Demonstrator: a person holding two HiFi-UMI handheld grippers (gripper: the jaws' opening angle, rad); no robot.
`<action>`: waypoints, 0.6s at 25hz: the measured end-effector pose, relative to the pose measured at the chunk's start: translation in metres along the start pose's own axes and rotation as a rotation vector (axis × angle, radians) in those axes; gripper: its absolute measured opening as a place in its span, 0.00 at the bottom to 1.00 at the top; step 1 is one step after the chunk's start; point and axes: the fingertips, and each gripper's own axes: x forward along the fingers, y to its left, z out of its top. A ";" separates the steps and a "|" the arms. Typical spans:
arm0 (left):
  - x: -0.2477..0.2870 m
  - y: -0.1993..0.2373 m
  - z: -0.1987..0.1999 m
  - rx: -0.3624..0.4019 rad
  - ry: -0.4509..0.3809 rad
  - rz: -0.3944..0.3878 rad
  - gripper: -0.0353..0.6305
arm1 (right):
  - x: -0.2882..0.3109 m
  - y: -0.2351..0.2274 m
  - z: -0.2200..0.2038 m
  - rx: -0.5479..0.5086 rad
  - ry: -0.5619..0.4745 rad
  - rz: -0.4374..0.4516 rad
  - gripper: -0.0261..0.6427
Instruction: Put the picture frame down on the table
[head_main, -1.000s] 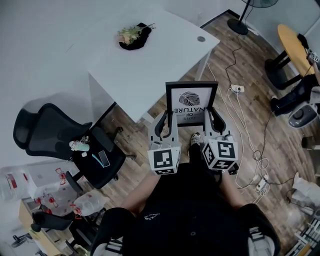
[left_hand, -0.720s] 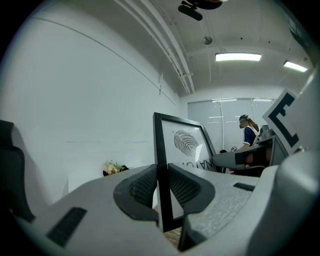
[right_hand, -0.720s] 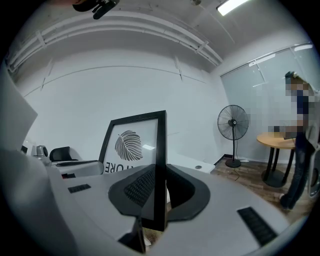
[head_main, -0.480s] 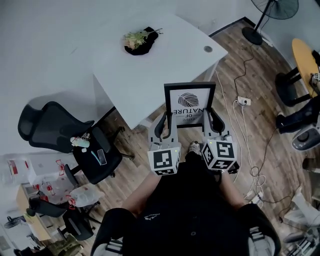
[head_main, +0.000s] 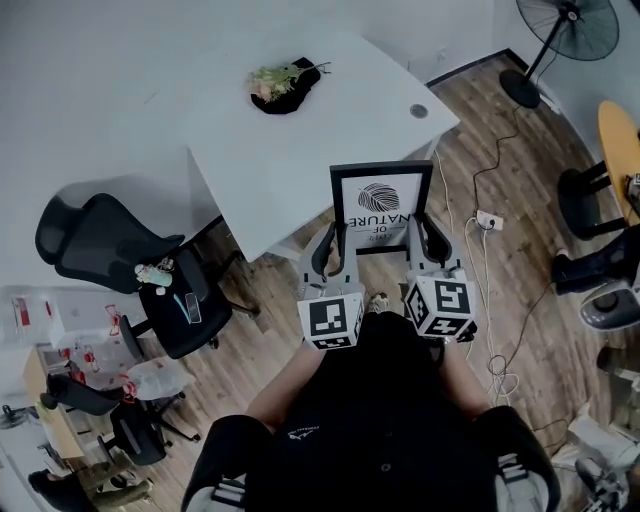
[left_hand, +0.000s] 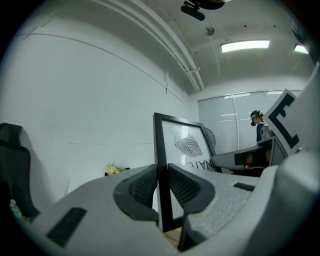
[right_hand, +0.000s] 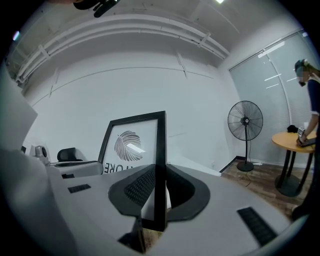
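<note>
I hold the picture frame (head_main: 381, 205) clamped between my two tools. My left gripper (head_main: 333, 240) pinches its left upright low down, and my right gripper (head_main: 425, 232) pinches its right upright at about the same height. In the left gripper view the ribbed pads press on both faces of the black moulding, and the right gripper view shows the same on its side. The frame stands upright just ahead of both tools and rests on nothing. The white table (head_main: 300, 150) lies ahead of my jaws and somewhat to the left; the frame's bottom edge hangs over the wooden floor, short of the tabletop. So the frame is in hand but not yet set down. I judge I must bring it forward over the table, lower it until it rests, then let both pairs of jaws go
</note>
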 end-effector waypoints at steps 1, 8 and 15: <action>0.003 -0.001 0.000 0.000 0.003 0.004 0.17 | 0.002 -0.002 0.001 0.000 0.001 0.004 0.14; 0.021 -0.005 -0.009 -0.007 0.022 0.012 0.17 | 0.016 -0.017 -0.002 0.000 0.023 0.005 0.14; 0.052 -0.012 -0.008 -0.014 0.023 -0.056 0.17 | 0.029 -0.036 0.002 0.004 0.020 -0.061 0.14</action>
